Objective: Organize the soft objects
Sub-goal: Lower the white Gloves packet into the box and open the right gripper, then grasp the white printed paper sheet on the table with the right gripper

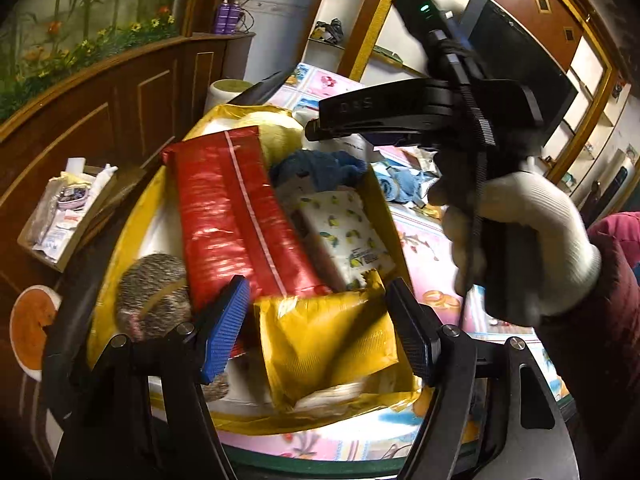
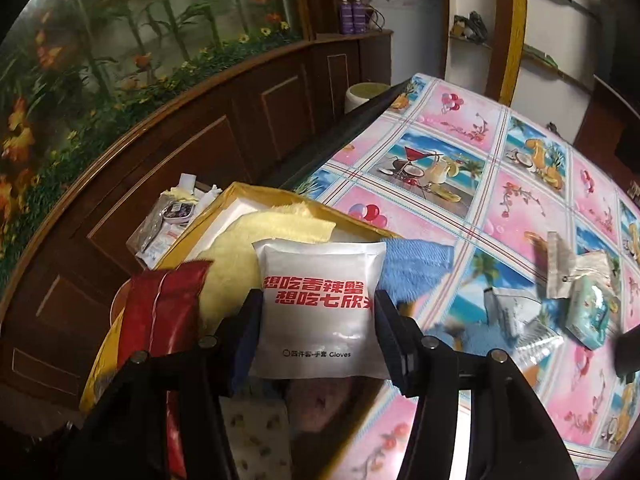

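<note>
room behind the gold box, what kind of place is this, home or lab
Most likely a lived-in home, not a lab. A plastic tablecloth printed with cocktails and balloons covers the table, dark carved wooden panelling runs under a mural of flowers and bamboo, and two purple bottles stand on the ledge.

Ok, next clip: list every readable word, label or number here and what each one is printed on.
"想吃香辣蟹": red print, top line on the white packet between the right tongs.
"想吃七欣": second red line; its end is cut off by the packet's edge.
"四件套-手套 Gloves": small black print low on the same packet.
Print on the lemon-patterned pack in the box: too blurred to read.
Raised letters on the right tongs' body, seen from the left wrist: unclear.
</note>
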`<state>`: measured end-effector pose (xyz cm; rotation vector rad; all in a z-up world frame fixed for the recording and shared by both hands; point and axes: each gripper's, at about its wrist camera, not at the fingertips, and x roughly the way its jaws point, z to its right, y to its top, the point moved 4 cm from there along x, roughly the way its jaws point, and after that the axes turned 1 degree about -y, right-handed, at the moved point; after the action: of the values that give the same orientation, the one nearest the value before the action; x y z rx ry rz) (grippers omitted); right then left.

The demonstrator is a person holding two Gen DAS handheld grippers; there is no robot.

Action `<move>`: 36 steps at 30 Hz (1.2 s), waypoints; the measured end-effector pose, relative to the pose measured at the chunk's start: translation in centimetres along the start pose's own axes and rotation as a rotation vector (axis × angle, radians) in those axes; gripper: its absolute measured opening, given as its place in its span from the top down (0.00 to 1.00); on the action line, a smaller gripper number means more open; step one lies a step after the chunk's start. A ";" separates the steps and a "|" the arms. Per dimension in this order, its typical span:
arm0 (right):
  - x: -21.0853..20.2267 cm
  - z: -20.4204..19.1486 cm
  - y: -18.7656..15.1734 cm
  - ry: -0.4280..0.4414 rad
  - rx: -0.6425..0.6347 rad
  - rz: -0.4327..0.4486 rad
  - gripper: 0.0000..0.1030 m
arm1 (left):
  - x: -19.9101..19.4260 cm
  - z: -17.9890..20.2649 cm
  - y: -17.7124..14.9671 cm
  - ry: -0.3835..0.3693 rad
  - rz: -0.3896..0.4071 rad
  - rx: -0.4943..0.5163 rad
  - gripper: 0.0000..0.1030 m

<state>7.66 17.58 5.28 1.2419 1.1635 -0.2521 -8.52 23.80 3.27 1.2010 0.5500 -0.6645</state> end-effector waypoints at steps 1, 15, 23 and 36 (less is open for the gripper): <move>0.4 0.1 0.0 0.003 0.014 -0.007 0.44 | -0.2 0.1 0.1 0.007 0.002 0.005 0.31; -1.5 0.5 -0.4 0.109 0.094 0.042 0.33 | -1.1 -0.5 0.0 0.193 0.037 0.009 0.31; -4.5 0.8 -1.5 0.126 0.090 0.084 0.33 | -2.4 0.8 -0.2 0.230 0.060 0.035 0.31; -8.5 8.0 -5.6 0.069 0.177 0.130 0.33 | -3.3 4.8 -0.6 0.164 0.045 0.058 0.31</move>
<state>4.27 5.30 7.70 1.4860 1.1325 -0.2196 -11.08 19.64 6.50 1.3259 0.6418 -0.5497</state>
